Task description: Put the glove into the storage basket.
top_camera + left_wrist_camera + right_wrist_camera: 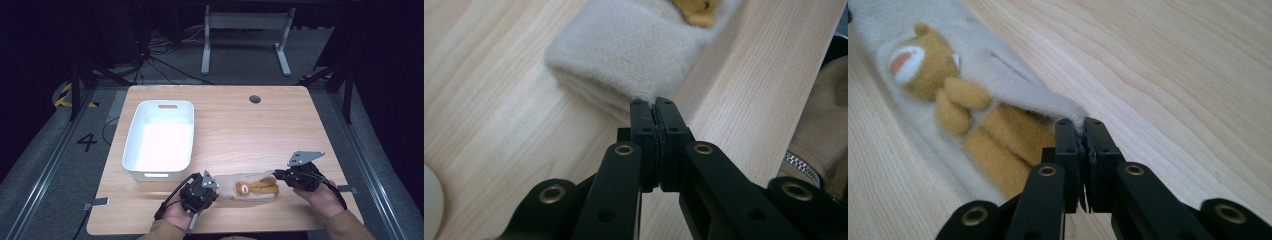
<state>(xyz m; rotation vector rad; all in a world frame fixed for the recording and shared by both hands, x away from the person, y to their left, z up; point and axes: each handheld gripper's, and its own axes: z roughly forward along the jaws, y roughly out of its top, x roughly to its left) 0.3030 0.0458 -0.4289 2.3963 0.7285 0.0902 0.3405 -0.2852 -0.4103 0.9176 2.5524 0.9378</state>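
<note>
White bin [159,140] beyond cream cloth [235,186]; both grippers pinch cloth ends.

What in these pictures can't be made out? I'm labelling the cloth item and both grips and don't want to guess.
- High view: the cream cloth is small; its brown bear patch lacks detail.
- Left gripper view: the bear is blurred and cut by the top edge.
- Right gripper view: the jaws hide how much cloth is pinched.
- White bin: glare washes out its floor.
</note>
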